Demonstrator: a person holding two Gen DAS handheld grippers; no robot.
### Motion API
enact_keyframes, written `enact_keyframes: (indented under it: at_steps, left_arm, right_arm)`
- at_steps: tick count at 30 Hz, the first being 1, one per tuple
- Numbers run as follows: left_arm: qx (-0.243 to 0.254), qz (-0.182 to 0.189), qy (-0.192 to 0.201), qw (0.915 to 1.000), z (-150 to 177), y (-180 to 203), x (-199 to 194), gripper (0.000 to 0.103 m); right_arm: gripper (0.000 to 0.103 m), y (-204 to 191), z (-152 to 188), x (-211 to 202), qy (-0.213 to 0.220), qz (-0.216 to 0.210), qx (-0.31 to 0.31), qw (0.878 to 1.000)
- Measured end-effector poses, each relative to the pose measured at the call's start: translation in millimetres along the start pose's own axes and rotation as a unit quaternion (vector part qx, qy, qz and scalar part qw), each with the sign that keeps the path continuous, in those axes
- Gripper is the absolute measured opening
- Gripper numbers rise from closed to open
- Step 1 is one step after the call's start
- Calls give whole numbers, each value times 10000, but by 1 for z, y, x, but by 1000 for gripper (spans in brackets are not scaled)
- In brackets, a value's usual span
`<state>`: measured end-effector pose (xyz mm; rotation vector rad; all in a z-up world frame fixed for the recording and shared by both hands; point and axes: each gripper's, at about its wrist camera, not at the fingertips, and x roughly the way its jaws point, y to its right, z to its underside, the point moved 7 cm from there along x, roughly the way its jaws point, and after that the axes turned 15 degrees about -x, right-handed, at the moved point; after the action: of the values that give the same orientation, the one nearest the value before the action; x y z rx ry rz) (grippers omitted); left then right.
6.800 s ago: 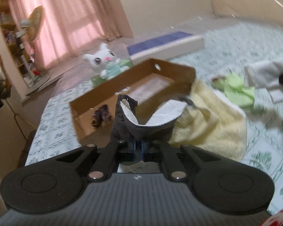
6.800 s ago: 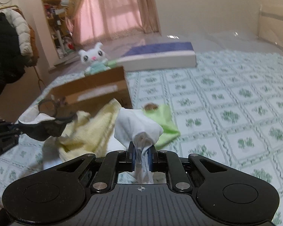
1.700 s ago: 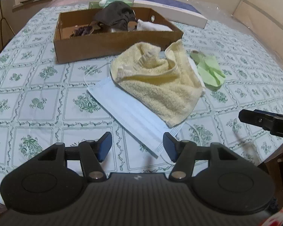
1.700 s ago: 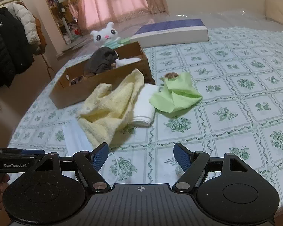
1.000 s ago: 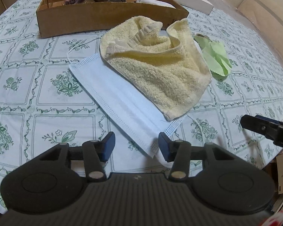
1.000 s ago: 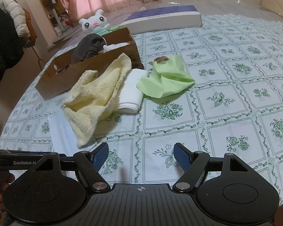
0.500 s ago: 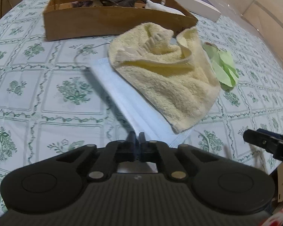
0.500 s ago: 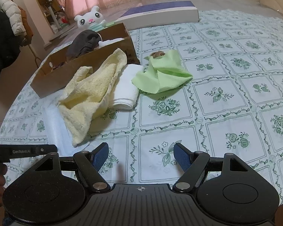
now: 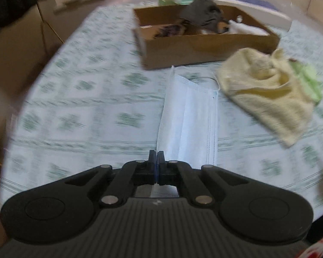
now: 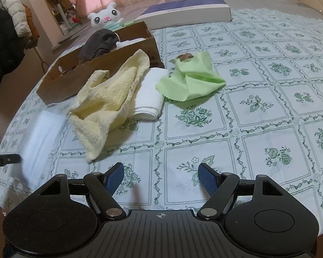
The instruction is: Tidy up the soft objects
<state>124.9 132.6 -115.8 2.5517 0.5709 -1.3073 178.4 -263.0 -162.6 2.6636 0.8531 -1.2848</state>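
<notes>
The pale blue face mask [image 9: 189,120] hangs pinched at its near corner in the left gripper [image 9: 156,157], whose jaws are clamped on it, above the patterned tablecloth [image 10: 269,116] in front of the cardboard box [image 9: 204,47]. The step in hand looks like carrying it to that box; next it needs lifting over the wall and releasing. The right gripper [image 10: 160,178] hovers with jaws wide and empty; 3 cloths remain: yellow towel [image 10: 109,94], white towel [image 10: 149,94], green cloth [image 10: 191,79]
</notes>
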Motion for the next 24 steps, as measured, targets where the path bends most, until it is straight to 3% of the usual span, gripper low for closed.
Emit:
enact_keyframes:
  at_steps: [3, 8, 12, 16, 19, 24]
  left_arm:
    - [171, -93, 48, 9998, -1, -5, 1, 0]
    - [288, 295, -181, 9990, 15, 21, 11, 2]
    - [344, 508, -311, 9976, 24, 42, 18, 18]
    - [-207, 621, -417, 9970, 14, 36, 23, 57]
    - [-598, 755, -512, 9940, 2, 30, 31, 71]
    - [-571, 669, -628, 9941, -6, 42, 50, 74]
  right_arm:
    - [76, -3, 1, 2, -16, -17, -7, 10000]
    - [76, -5, 1, 3, -34, -44, -43, 10000]
    - [75, -4, 1, 2, -33, -17, -37, 10000]
    - [76, 1, 1, 1, -18, 20, 26, 10000]
    - [76, 5, 2, 2, -36, 34, 72, 10000]
    - [76, 7, 3, 5, -66, 4, 129, 9999]
